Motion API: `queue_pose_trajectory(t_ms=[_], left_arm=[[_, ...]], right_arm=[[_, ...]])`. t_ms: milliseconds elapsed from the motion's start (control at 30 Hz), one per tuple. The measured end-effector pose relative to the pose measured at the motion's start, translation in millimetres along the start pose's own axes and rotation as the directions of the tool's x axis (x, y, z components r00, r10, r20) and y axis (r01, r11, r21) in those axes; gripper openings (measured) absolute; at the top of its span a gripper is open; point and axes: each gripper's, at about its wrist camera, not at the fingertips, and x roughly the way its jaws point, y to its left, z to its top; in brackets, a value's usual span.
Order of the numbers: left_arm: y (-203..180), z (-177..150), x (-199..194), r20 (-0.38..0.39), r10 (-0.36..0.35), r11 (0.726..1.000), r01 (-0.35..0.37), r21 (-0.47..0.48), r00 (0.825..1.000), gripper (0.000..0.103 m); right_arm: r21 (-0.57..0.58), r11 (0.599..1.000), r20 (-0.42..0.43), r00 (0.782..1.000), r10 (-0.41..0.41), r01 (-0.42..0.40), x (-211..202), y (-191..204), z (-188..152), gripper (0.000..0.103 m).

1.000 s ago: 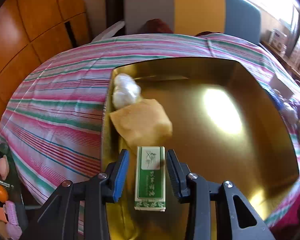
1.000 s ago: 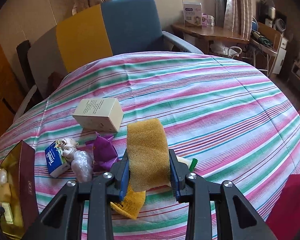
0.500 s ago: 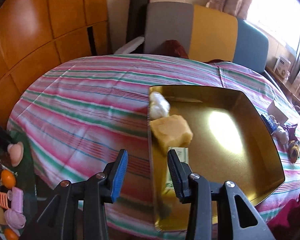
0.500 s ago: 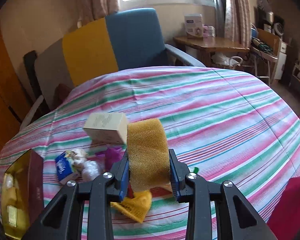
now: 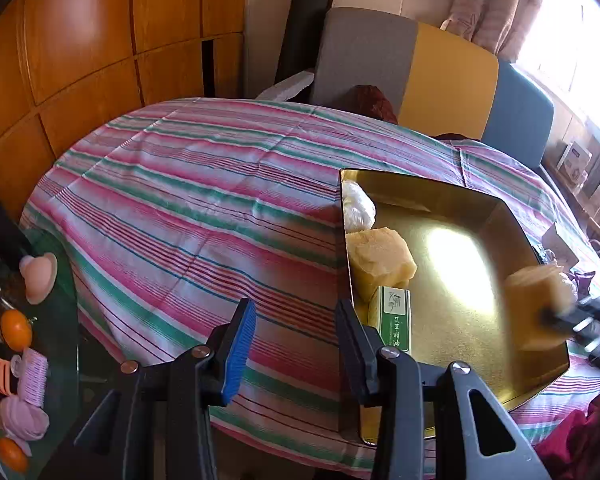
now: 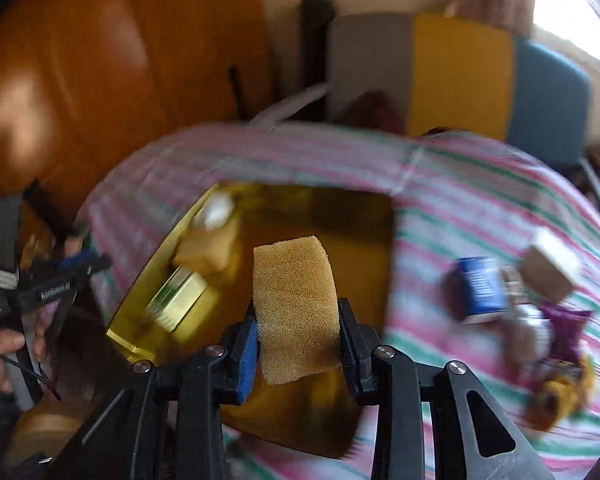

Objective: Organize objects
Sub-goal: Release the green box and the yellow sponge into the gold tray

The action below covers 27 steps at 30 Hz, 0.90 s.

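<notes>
A gold tray sits on the striped tablecloth and holds a white wrapped ball, a yellow sponge block and a green-labelled box. My left gripper is open and empty, just left of the tray's near corner. My right gripper is shut on a brown-yellow sponge and holds it above the tray. That sponge also shows blurred in the left wrist view over the tray's right rim.
To the right of the tray lie a blue packet, a beige box, a purple wrapper and a yellow net. A side table with small pink and orange items stands at the left. A multicoloured chair stands behind.
My left gripper has drawn back left off the tray, leaving the green box inside. My right gripper has swung left with the sponge, from above the loose items to over the tray.
</notes>
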Motion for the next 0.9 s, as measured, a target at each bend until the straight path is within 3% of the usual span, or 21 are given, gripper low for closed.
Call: queue_pose_trajectory(t_ms=[100, 167, 333, 400, 433, 700, 900], left_arm=[[2, -1, 1, -0.001, -0.016, 1.000, 0.016, -0.009, 1.000, 0.041], [4, -1, 1, -0.003, -0.025, 1.000, 0.025, -0.019, 1.000, 0.041], [8, -2, 3, -0.011, -0.040, 0.998, 0.040, -0.042, 0.999, 0.042], [9, -2, 1, -0.008, -0.044, 0.998, 0.044, -0.049, 0.999, 0.042], [10, -2, 1, -0.006, -0.043, 0.998, 0.043, -0.051, 0.999, 0.042], [1, 0, -7, 0.015, -0.037, 0.999, 0.038, -0.025, 0.999, 0.042], [-20, -2, -17, 0.036, -0.043, 0.998, 0.042, 0.041, 0.998, 0.042]], right_arm=[[-0.072, 0.997, -0.132, 0.991, 0.025, -0.034, 52, 51, -3, 0.036], [-0.109, 0.990, -0.219, 0.974, 0.061, -0.087, 82, 82, -8, 0.038], [-0.094, 0.953, -0.272, 0.929, 0.252, -0.286, 108, 127, -18, 0.043], [-0.037, 0.933, -0.262, 0.905, 0.335, -0.357, 109, 128, -16, 0.063], [-0.013, 0.928, -0.253, 0.899, 0.358, -0.373, 110, 125, -15, 0.067], [0.036, 0.929, -0.150, 0.917, 0.370, -0.369, 86, 101, -10, 0.076], [0.027, 0.960, -0.061, 0.958, 0.281, -0.280, 54, 79, -3, 0.079]])
